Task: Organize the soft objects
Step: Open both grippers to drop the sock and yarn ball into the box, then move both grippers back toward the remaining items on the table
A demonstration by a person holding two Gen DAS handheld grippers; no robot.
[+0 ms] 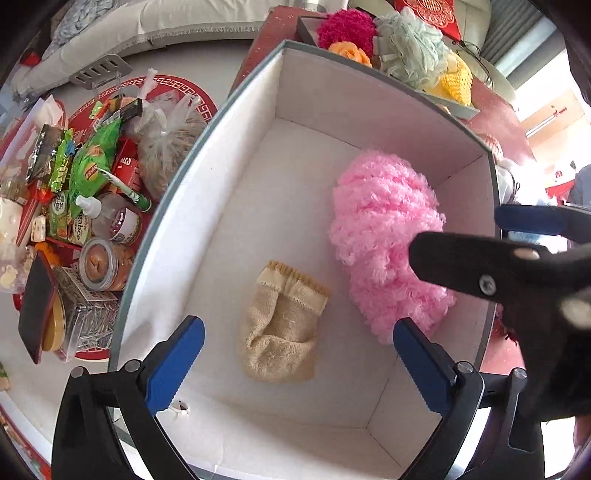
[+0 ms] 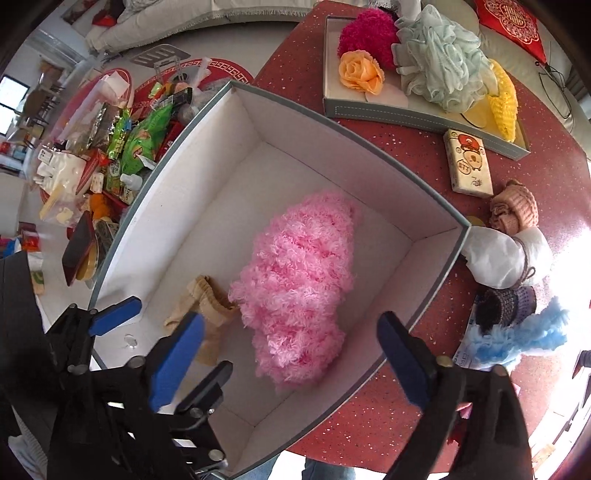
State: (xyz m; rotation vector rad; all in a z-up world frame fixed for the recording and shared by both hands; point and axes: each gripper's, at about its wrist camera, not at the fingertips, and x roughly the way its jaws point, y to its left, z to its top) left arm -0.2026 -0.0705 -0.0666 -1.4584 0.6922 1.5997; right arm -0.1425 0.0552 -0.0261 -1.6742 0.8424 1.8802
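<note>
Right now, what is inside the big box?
The box holds a fluffy pink duster and a beige sock beside it. Whatever lies under them is covered. Both tongs hover open, empty.

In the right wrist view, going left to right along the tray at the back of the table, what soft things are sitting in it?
Magenta pompom with the orange fabric rose just in front of it → pale green mesh sponge → yellow knitted piece, all in the grey tray.

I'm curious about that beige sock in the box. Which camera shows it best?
The left wrist view: the sock lies whole and unobstructed. In the right wrist view, a blue finger covers part of it.
</note>
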